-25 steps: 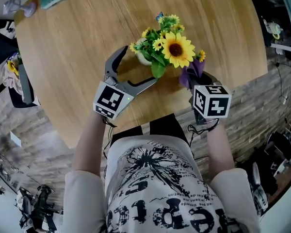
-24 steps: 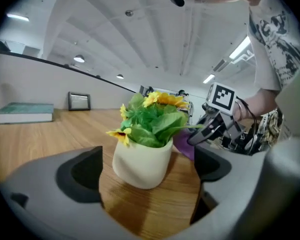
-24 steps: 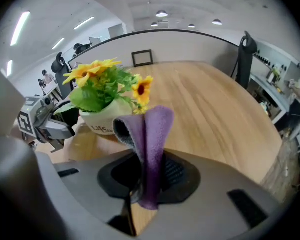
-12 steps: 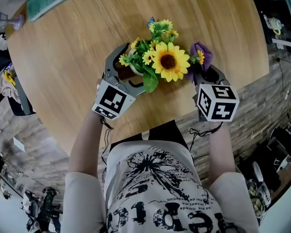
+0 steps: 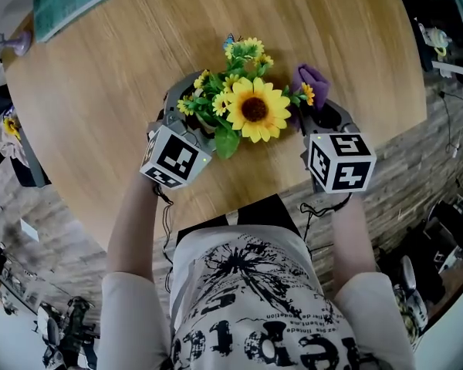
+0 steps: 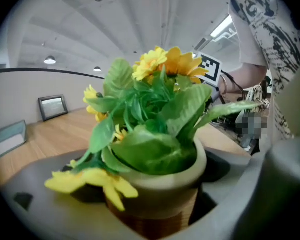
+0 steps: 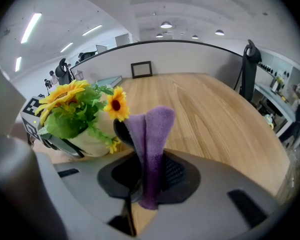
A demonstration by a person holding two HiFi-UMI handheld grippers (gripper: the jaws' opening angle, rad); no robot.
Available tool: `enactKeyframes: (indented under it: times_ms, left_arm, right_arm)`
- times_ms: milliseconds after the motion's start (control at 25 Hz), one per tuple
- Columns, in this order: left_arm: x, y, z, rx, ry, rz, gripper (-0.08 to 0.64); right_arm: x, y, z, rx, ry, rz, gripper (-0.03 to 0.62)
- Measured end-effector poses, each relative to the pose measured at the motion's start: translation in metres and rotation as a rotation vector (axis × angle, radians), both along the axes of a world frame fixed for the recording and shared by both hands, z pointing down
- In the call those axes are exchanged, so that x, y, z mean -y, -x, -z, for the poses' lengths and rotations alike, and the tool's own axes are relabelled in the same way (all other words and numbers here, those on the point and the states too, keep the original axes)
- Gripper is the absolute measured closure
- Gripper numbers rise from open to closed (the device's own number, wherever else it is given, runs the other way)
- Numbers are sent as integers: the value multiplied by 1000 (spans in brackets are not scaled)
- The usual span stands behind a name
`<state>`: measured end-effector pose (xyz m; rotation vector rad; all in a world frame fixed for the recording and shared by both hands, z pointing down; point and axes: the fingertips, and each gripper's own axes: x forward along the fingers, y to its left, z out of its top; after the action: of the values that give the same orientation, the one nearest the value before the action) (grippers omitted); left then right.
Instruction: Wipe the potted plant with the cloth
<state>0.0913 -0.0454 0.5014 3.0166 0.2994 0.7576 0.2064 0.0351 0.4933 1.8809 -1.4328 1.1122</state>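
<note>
The potted plant point(image 5: 239, 106), a sunflower and small yellow blooms in a cream pot point(image 6: 165, 186) with a woven base, stands on the round wooden table point(image 5: 116, 68) near its front edge. My left gripper point(image 5: 207, 102) reaches round the pot. Its jaws have just been closing a little, with the pot between them. A gap still shows beside the pot, so it is open. My right gripper point(image 5: 319, 112) is just right of the plant, shut on a purple cloth point(image 5: 310, 76). The cloth point(image 7: 151, 134) sticks up from the jaws, close to the flowers.
A teal book point(image 5: 73, 2) lies at the table's far left. A small picture frame point(image 7: 141, 69) stands at the far edge. The table's front rim runs just below both grippers, against the person's body. Cluttered floor and furniture surround the table.
My left gripper has slid forward until its jaws enclose the pot. The right gripper has carried the cloth up along the plant's right side.
</note>
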Motion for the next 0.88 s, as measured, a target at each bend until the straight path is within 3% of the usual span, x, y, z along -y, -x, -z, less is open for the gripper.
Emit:
enactKeyframes:
  times_ms: [280,520,880]
  left_arm:
    - [0,0,-1,1,-17,-4,28]
    - [0,6,8,12,29,97,29]
    - [48,28,64,-71,59,228,28]
  right_arm:
    - [0,1,-3,8,1,5,514]
    - [-6,7,4,6,7,29,514]
    - [40,42,7,38,-20,104,514]
